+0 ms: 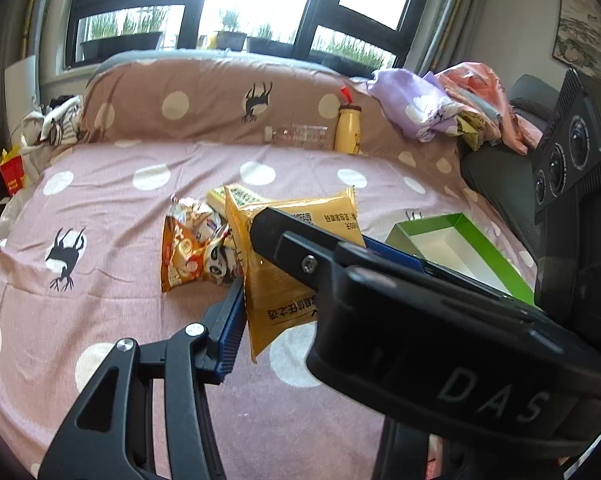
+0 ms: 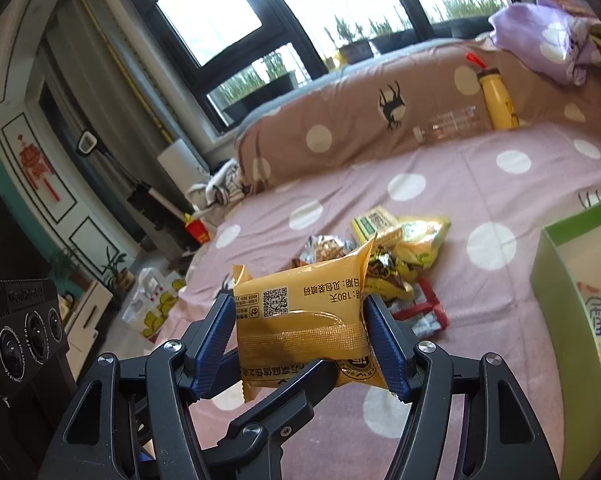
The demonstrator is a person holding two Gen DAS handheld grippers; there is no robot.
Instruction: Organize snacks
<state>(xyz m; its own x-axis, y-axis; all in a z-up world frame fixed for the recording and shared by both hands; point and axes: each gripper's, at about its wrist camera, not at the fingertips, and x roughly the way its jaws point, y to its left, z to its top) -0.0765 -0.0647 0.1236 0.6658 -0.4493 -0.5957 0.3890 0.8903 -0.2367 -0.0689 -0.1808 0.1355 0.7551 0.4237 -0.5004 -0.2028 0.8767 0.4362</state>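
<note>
Bedspread (image 2: 480, 168): snack pile (image 2: 384, 252) seemingly behind gripped yellow packet (image 2: 300, 320).

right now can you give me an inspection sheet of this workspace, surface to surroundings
Surface: bed with a pink polka-dot sheet, rumpled.
Job's things: orange snack packet clamped in the right gripper, off the bed; pile of snack packets on the sheet; green box, open, one packet inside.
Clutter: yellow bottle and clear bottle against the brown pillow; purple cloth.
Grippers: right shut on the packet; left gripper has one blue pad beside the packet, the right gripper's body hides its other finger.
Cables: nothing seen.
Surroundings: window with planters, red carton on the floor.
</note>
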